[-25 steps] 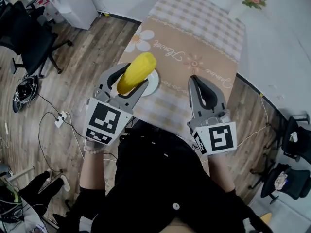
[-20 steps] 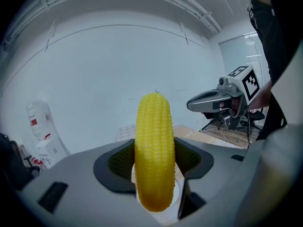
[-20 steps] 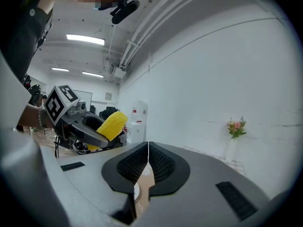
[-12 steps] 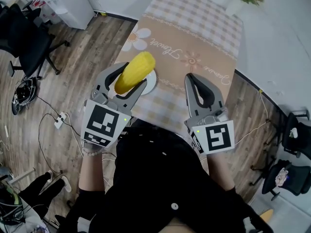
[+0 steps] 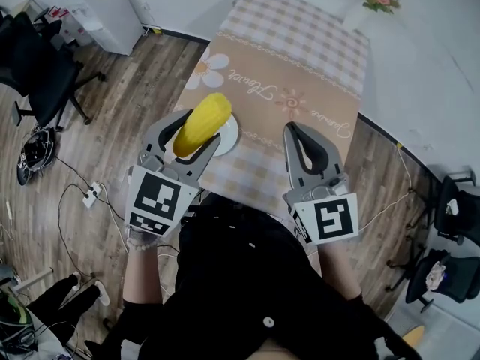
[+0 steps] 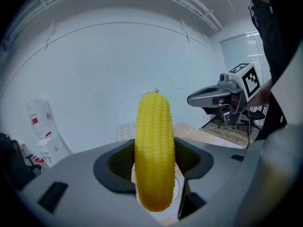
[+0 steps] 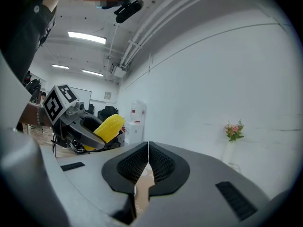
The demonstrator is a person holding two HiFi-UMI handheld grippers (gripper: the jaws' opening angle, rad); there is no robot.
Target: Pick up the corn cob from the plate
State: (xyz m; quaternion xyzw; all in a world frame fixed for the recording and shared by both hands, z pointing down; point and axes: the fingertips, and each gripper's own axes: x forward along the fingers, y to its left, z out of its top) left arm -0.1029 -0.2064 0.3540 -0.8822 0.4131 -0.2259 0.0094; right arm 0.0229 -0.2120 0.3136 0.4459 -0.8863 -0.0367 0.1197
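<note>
The yellow corn cob point(image 5: 201, 124) stands tilted in my left gripper point(image 5: 196, 132), which is shut on it and holds it above the white plate point(image 5: 228, 136). In the left gripper view the corn cob point(image 6: 154, 148) rises upright between the dark pads point(image 6: 191, 159), which press on both of its sides. My right gripper point(image 5: 305, 142) hangs to the right over the table's near edge, jaws shut with nothing between them. The right gripper view shows its pads point(image 7: 161, 163) touching, and the corn cob point(image 7: 108, 126) in the left gripper off to the left.
The table carries a checked cloth with a tan runner point(image 5: 289, 73) and a flower vase point(image 5: 364, 6) at its far corner. Black office chairs point(image 5: 41, 70) and a white cabinet point(image 5: 97, 6) stand on the wooden floor to the left. Cables point(image 5: 82, 193) lie on the floor.
Both grippers sit slightly lower and left in the head view as the camera shifted. The corn cob stays in the left gripper, and the right jaws stay shut.
</note>
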